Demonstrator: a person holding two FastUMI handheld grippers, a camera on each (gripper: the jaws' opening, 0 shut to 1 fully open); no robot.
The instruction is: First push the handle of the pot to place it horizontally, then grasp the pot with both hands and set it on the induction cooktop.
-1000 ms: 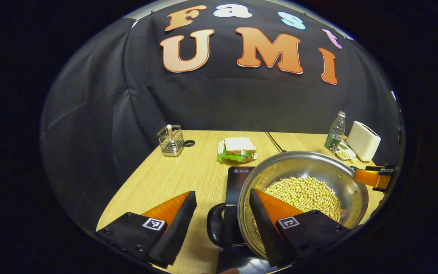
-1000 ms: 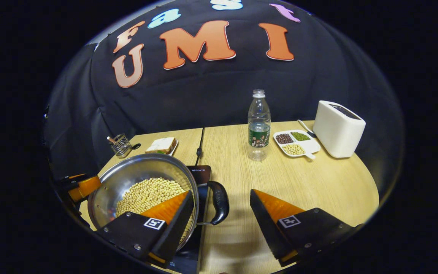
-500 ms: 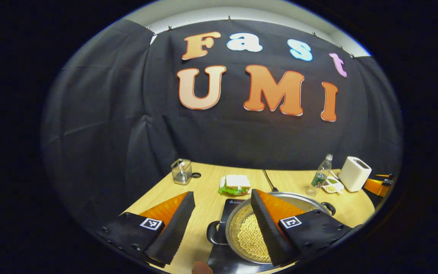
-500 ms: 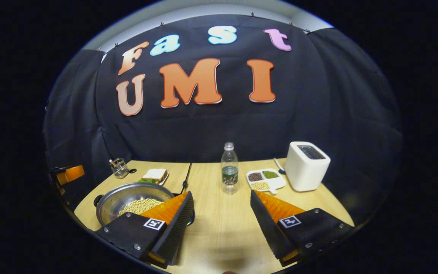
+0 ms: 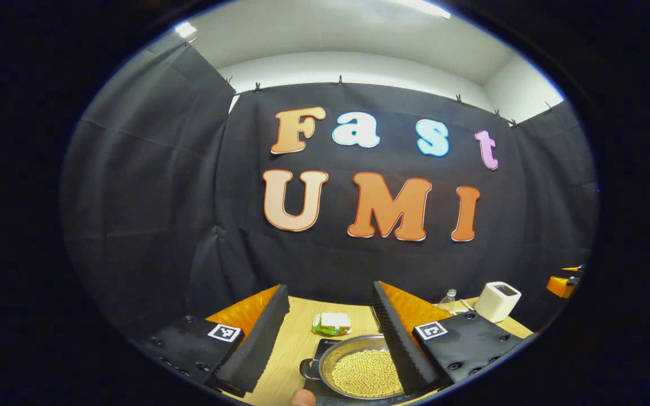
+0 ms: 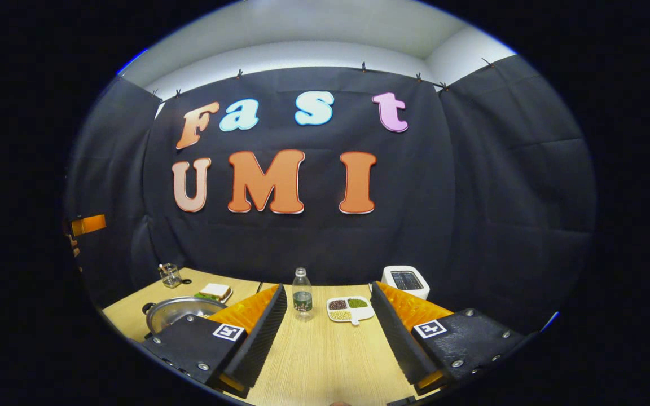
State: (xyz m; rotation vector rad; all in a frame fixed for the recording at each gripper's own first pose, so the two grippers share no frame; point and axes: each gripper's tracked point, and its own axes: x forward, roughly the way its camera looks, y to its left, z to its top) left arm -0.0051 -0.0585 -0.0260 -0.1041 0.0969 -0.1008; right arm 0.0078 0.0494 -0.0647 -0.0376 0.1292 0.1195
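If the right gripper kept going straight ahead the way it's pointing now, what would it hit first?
Probably the water bottle: it stands on the table between the right gripper's open fingers. The compartment dish sits just right of that line. Depth is unclear.

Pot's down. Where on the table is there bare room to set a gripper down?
Best patch: the bare table in front of the bottle and bean tray, right of the pot. Another lies left of the pot, in front of the sandwich. The back edge is crowded: toaster, tray, bottle, sandwich.
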